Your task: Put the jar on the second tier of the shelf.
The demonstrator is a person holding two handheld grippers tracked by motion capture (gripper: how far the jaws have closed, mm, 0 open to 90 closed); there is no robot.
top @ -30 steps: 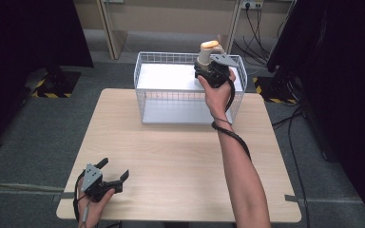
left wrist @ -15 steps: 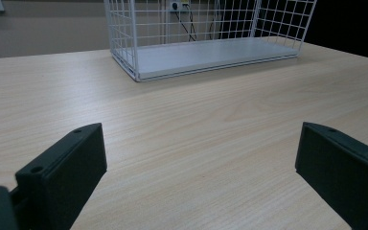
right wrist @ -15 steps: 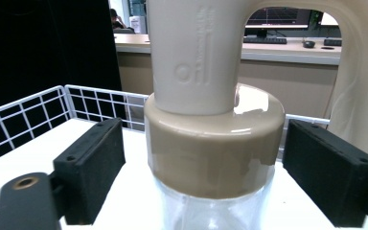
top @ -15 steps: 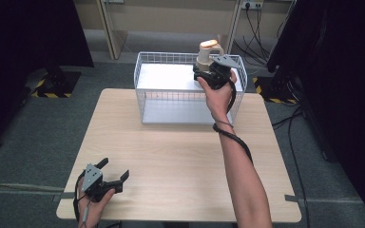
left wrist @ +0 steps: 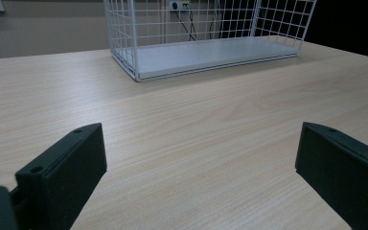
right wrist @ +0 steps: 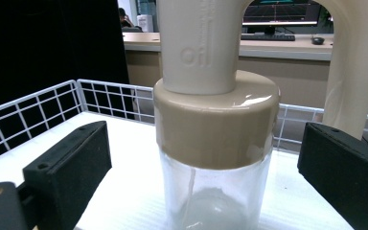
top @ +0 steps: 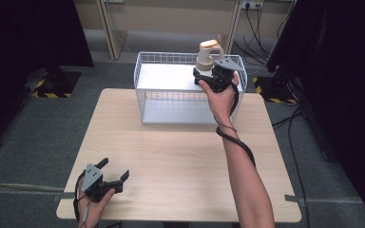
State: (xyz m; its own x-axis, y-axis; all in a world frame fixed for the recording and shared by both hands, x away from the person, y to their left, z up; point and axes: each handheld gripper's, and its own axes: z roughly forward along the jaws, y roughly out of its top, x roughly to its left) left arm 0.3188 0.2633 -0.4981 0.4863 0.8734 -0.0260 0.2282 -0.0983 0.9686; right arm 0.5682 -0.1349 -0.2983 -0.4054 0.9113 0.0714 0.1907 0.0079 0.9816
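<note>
High view first, nearest stuff: the left gripper (top: 105, 179) is parked on the near-left corner of the tabletop (top: 180, 166), jaws spread wide with nothing between them, basically resting out of the way while the other hand works. Its own left gripper view just looks across bare wood toward the wire basket (left wrist: 134, 43). Further back, the right gripper (top: 205, 76) is reached into the basket's right end, where the oil bottle (top: 207, 56) stands upright on the white floor. Right gripper view has the bottle (right wrist: 215, 124) sitting between the jaws with clear gaps both sides, so it looks let go, set down there to stay. Versus a second ago: those jaws have just been opening off the bottle, which sits a touch lower now; the left hand hasn't budged.
</note>
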